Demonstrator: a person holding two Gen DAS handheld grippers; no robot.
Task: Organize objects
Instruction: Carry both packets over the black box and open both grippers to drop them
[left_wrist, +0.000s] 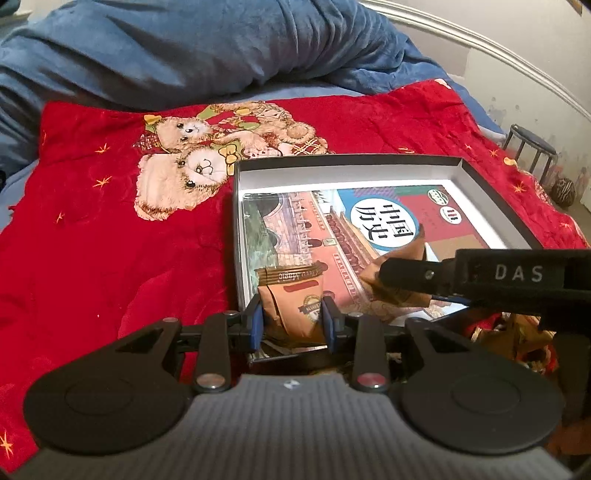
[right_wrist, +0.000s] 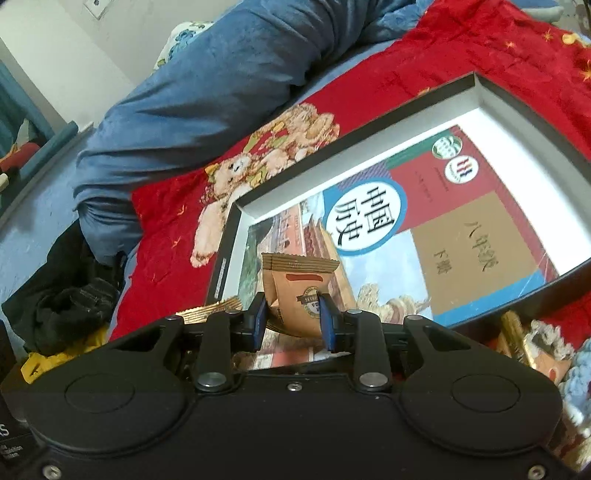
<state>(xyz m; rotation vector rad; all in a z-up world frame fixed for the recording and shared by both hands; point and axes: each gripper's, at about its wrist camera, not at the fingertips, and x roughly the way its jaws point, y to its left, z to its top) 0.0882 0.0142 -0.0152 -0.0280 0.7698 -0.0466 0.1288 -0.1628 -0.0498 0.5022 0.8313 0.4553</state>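
A bed, spread with a red teddy-bear blanket (left_wrist: 110, 221) and a blue duvet (left_wrist: 166, 48), carried one shallow box (left_wrist: 491, 192) with one history textbook (left_wrist: 295, 236) lying flat inside.

Each of the two grippers pinched one brown snack packet: the left gripper (left_wrist: 293, 323) held its packet (left_wrist: 291, 299) upright over the box's near edge, above the book's cover, and the right gripper (right_wrist: 291, 321) clamped a second packet (right_wrist: 295, 291) likewise. In the left view the right gripper reached in from the side. More wrappers, perhaps two or three, lay blurred beside the box.
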